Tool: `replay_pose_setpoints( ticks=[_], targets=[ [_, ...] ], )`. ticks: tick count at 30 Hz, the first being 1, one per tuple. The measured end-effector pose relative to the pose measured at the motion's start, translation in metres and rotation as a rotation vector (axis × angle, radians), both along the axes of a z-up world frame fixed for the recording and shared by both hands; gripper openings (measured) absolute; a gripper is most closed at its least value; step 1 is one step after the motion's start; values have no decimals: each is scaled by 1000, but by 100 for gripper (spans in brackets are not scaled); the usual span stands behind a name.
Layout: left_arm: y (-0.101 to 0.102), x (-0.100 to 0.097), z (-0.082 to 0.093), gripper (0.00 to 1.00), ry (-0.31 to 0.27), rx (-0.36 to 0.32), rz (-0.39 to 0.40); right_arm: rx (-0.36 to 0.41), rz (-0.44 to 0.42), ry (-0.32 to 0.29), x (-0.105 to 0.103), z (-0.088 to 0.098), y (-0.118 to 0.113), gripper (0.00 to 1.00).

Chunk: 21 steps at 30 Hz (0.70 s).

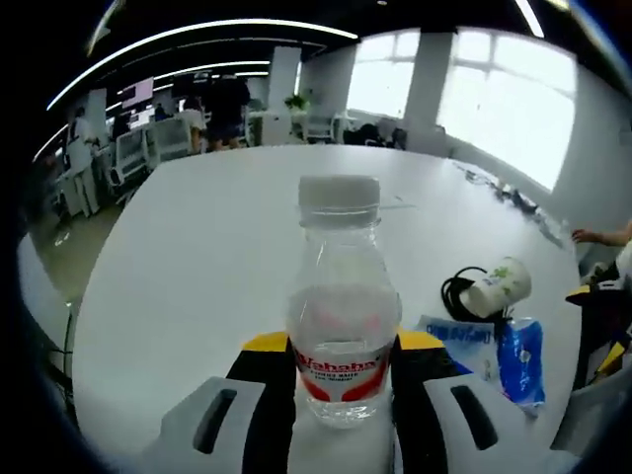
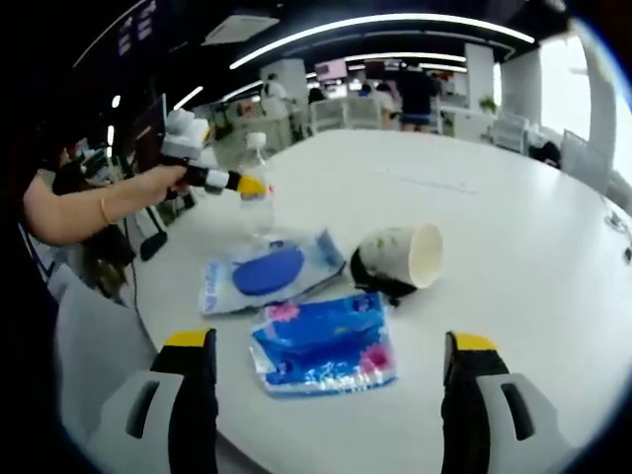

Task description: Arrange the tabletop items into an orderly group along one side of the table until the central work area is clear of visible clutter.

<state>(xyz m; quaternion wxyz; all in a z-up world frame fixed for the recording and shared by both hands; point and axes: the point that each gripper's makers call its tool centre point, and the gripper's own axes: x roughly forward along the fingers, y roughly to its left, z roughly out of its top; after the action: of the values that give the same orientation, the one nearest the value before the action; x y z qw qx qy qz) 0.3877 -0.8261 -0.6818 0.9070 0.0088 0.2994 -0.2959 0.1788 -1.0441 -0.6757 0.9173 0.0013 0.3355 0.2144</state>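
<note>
In the left gripper view, a clear water bottle [image 1: 339, 306] with a white cap and a red label is seen upright on the white table [image 1: 217, 257], between the two jaws of the left gripper [image 1: 341, 390]. The jaws are closed against the bottle's lower sides, so the bottle is held. To the right, a paper cup [image 1: 497, 287] is seen lying on its side, touching a coil of black cable [image 1: 456, 293]. Just beside these, two blue packets [image 1: 499, 348] are seen lying flat near the table edge. A hand [image 1: 592, 236] is seen resting at the far right edge.

In the right gripper view, the right gripper [image 2: 331, 395] is seen with its jaws spread wide and nothing between them. Ahead of the jaws, a blue wipe packet [image 2: 326, 341] lies flat on the table [image 2: 513, 227]. Beyond it, a second packet with a dark blue oval [image 2: 265, 270] is seen, and to its right the paper cup [image 2: 407, 255] on its side against the black cable [image 2: 380, 282]. Farther left, near the table edge, the water bottle [image 2: 257, 188] is seen clamped by the left gripper [image 2: 237, 184], which is carried in a person's hand [image 2: 166, 184].
</note>
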Motion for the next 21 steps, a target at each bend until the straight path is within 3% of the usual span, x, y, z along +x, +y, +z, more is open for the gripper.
replay_pose_setpoints(
  ticks=[9,21],
  targets=[
    [0,12,24,34,-104,-43,54,-1,8,-3,5,-1,5,93],
    [5,28,31,35,-171,-48,134,-4,3,2,9,-4,4,93]
  ],
)
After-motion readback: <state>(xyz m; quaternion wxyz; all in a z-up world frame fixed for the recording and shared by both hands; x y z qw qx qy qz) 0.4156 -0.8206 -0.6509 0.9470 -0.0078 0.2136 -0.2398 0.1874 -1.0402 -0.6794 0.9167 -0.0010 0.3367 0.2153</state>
